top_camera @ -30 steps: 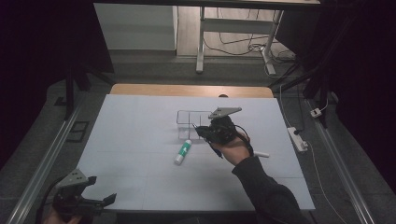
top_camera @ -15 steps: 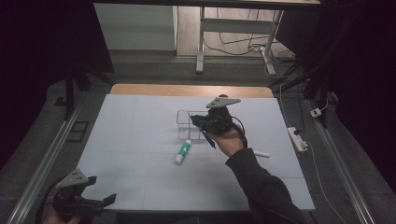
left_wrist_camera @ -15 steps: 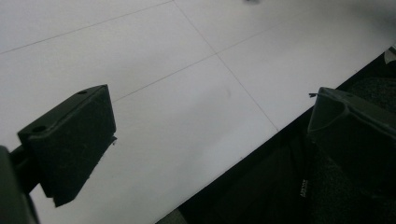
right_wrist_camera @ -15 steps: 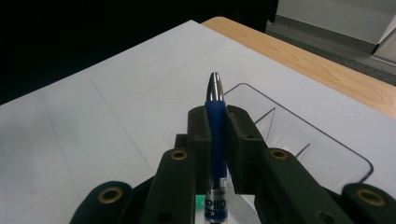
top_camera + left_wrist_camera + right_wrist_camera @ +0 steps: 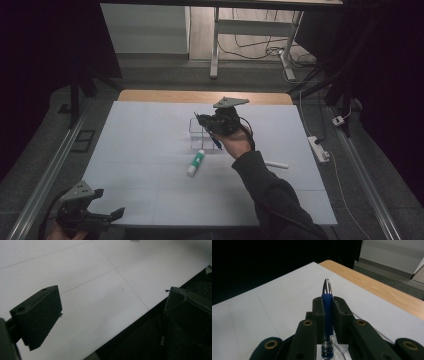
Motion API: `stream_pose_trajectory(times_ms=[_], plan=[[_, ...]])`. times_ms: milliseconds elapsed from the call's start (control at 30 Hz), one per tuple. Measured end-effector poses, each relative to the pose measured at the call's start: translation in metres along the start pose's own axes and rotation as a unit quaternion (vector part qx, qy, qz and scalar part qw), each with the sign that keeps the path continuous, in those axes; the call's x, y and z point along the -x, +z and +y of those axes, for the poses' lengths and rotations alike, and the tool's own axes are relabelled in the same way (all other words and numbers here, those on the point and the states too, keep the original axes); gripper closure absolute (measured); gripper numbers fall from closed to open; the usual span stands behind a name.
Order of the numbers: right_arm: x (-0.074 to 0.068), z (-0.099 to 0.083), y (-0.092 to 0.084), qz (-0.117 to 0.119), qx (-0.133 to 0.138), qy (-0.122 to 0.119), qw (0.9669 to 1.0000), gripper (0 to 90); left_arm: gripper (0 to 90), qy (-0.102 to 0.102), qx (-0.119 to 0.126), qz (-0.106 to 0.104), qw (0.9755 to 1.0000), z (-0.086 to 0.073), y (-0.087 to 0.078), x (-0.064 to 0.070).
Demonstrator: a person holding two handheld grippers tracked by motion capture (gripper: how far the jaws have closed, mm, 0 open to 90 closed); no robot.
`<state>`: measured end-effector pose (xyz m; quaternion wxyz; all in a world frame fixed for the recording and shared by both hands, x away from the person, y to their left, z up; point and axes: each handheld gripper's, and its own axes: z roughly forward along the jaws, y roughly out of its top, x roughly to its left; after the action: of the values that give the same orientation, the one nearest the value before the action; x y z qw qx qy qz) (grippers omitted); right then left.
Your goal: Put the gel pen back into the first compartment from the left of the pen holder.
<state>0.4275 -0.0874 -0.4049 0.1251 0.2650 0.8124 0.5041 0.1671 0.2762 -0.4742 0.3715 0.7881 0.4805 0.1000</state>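
Near edge of the worktop (image 5: pixel 150 150): the left hand-held gripper (image 5: pixel 107 216) waits, jaws wide apart and empty. Farther in, a green-capped tube (image 5: pixel 196 163) and a white stick (image 5: pixel 276 164) lie loose. Beyond them the right hand-held gripper (image 5: pixel 202 121), clamped on a blue pen (image 5: pixel 327 312), hovers over the clear organiser tray (image 5: pixel 196 131); dropping it in looks left to do.

The right gripper (image 5: pixel 327 305) was matt black, its two linkage arms set with brass-ringed pivot holes and its flat pads showing small screw holes beside the fingertips. A grey three-cornered plate (image 5: pixel 230 102) sat above its body, and a black cable looped behind it past a dark long sleeve (image 5: pixel 270 192). The left gripper (image 5: pixel 112 312) had blocky black jaws, one finger (image 5: pixel 40 315) with two small holes.
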Motion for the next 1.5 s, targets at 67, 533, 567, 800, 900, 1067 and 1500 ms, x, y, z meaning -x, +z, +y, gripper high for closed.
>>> stream_pose_trajectory(times_ms=[67, 533, 567, 800, 900, 1067, 1500], plan=[[0.001, 0.005, 0.006, -0.002, 0.008, -0.001, 1.0000, 80.1, 1.6, 0.000, 0.000, 0.000, 1.0000, 0.000, 0.000, 0.000], [0.007, 0.021, 0.033, -0.008, 0.034, 0.005, 0.9994, 80.1, 1.7, 0.002, 0.000, -0.002, 1.0000, 0.000, 0.000, 0.000], [0.007, 0.022, 0.035, -0.009, 0.035, 0.005, 0.9993, 80.1, 1.7, 0.001, 0.000, -0.002, 1.0000, 0.000, 0.000, 0.000], [0.008, 0.030, 0.048, -0.009, 0.042, 0.002, 0.9991, 80.1, 1.8, 0.002, 0.000, -0.003, 1.0000, 0.000, 0.000, 0.000], [0.009, 0.032, 0.053, -0.012, 0.043, 0.001, 0.9990, 80.1, 1.8, 0.002, 0.001, -0.004, 1.0000, 0.000, 0.000, 0.000], [0.012, 0.034, 0.060, -0.015, 0.055, 0.009, 0.9984, 80.1, 1.8, 0.003, -0.001, -0.003, 1.0000, 0.000, 0.000, 0.000], [0.015, 0.039, 0.076, -0.027, 0.056, 0.003, 0.9981, 80.1, 1.8, 0.004, 0.000, -0.004, 1.0000, 0.000, 0.000, 0.000]])
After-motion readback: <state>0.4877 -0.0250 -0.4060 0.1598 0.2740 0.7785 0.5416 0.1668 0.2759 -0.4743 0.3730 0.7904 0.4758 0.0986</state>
